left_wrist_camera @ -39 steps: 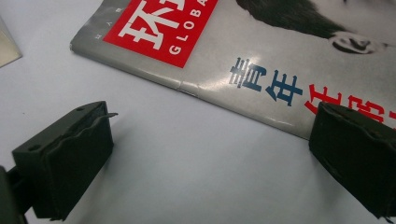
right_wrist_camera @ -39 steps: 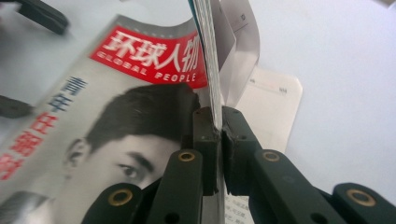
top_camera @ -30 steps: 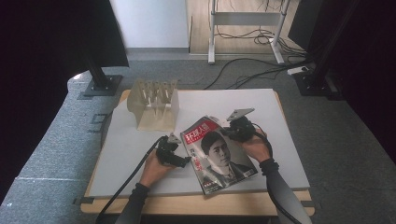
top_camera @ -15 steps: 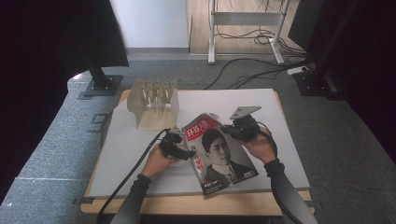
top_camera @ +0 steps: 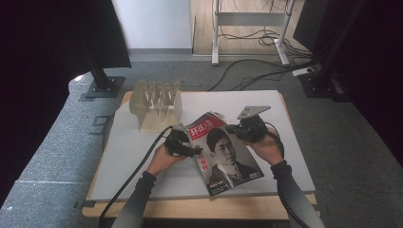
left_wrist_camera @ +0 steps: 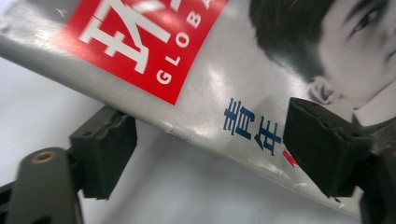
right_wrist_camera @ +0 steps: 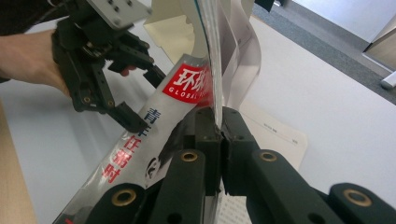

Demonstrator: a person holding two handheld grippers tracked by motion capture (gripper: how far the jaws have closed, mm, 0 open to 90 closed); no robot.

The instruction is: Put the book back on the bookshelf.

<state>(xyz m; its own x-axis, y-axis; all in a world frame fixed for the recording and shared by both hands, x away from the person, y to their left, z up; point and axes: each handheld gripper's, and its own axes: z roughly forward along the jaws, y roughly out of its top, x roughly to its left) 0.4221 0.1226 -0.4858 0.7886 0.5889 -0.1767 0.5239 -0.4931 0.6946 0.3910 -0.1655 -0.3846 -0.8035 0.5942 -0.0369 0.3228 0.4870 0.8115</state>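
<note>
A magazine (top_camera: 224, 153) with a red title block and a portrait on its cover lies mid-table, its cover raised on the right side. My right gripper (top_camera: 240, 132) is shut on the cover's edge; in the right gripper view the jaws (right_wrist_camera: 219, 135) pinch the glossy sheet (right_wrist_camera: 187, 88), which curves upward. My left gripper (top_camera: 191, 150) is at the magazine's left edge and open. In the left gripper view the two pads (left_wrist_camera: 105, 149) stand wide apart, with the magazine's spine edge (left_wrist_camera: 210, 70) running between them. The left gripper (right_wrist_camera: 144, 95) also appears in the right gripper view.
A pale wooden slotted rack (top_camera: 157, 104) stands at the back left of the white table (top_camera: 294, 156). The wooden table edge (top_camera: 190, 209) runs along the front. Cables and stand legs lie on the grey carpet behind.
My left gripper has crept right and forward, up to the magazine's spine edge. The right gripper has barely moved and keeps hold of the cover.
</note>
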